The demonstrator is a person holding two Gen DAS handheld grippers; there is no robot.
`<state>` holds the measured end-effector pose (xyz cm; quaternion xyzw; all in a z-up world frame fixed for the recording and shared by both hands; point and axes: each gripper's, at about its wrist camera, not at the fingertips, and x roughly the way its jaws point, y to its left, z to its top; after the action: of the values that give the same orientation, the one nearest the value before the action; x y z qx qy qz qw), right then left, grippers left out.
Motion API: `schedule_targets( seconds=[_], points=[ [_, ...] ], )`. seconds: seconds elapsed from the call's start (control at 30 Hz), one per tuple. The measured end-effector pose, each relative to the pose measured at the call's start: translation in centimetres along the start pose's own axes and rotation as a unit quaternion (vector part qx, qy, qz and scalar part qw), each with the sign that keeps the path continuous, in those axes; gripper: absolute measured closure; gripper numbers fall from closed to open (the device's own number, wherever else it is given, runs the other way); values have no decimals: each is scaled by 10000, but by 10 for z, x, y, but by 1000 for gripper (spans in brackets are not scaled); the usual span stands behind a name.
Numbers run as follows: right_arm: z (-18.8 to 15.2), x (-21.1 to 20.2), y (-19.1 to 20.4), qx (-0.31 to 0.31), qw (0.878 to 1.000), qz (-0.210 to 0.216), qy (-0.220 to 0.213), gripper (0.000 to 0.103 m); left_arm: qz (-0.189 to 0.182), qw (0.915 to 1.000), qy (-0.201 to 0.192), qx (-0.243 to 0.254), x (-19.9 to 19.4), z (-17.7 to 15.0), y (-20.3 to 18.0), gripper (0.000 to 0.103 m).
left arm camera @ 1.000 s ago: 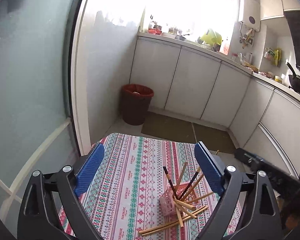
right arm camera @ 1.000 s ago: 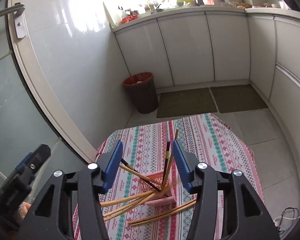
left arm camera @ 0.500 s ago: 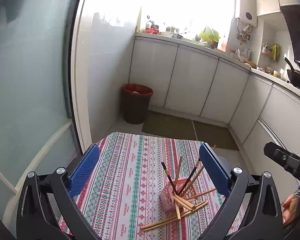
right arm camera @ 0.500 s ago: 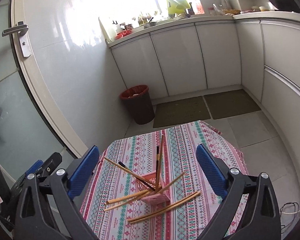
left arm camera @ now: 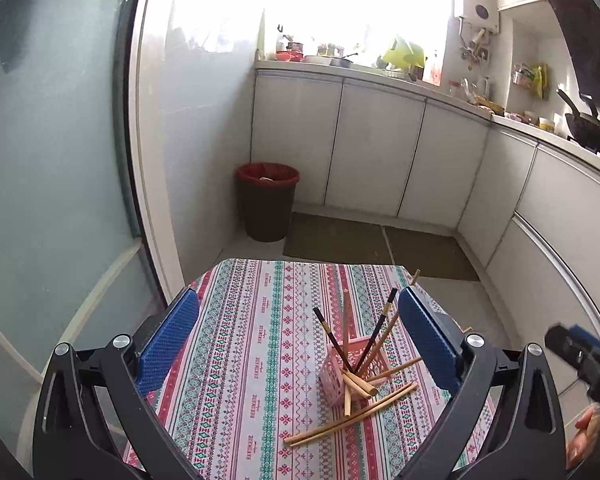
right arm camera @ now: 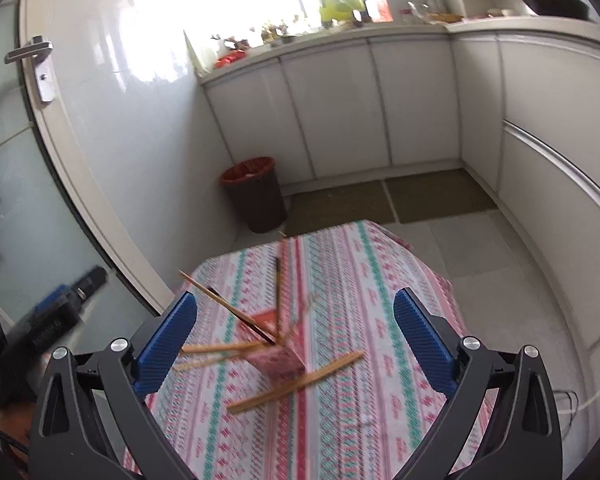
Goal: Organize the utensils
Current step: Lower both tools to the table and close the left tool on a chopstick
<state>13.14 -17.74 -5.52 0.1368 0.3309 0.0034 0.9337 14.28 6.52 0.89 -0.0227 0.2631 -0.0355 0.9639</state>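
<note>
A small pink basket (left arm camera: 342,366) stands on the striped tablecloth (left arm camera: 260,340), with dark and wooden chopsticks (left arm camera: 346,320) sticking up out of it at angles. Two wooden chopsticks (left arm camera: 352,416) lie loose on the cloth just in front of it, and others lean out over its rim. My left gripper (left arm camera: 298,296) hangs open above the table with nothing between its blue pads (left arm camera: 168,340). The right wrist view is blurred. It shows the basket (right arm camera: 278,358) and the loose chopsticks (right arm camera: 296,384) below my open, empty right gripper (right arm camera: 295,296).
A red-rimmed waste bin (left arm camera: 266,200) stands on the floor beyond the table, beside two dark mats (left arm camera: 340,240). White cabinets (left arm camera: 376,152) line the back and right. A glass door with a handle (right arm camera: 36,60) is at the left. A hand (left arm camera: 584,436) shows at the right edge.
The right gripper's jaws have spread wide and it has drawn back from the basket, leaving the chopsticks it straddled standing there. The left gripper has backed off slightly.
</note>
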Motion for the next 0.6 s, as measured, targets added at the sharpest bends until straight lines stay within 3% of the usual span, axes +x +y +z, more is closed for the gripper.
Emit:
schedule_targets(
  seconds=[0.2, 0.33, 0.47, 0.6],
  points=[
    [-33, -3, -49, 369, 9975, -488, 362, 7, -60, 9999, -5, 162, -6, -3, -15, 7],
    [-57, -1, -90, 936, 9898, -821, 688, 7, -318, 9987, -22, 396, -16, -3, -35, 7],
    [-86, 8, -146, 2068, 9633, -1223, 1198, 7, -917, 9920, 14, 873, -28, -9, -72, 7],
    [-99, 7, -190, 3156, 9304, -1238, 1392, 7, -1552, 9714, 511, 1721, -21, -33, -131, 7]
  ],
)
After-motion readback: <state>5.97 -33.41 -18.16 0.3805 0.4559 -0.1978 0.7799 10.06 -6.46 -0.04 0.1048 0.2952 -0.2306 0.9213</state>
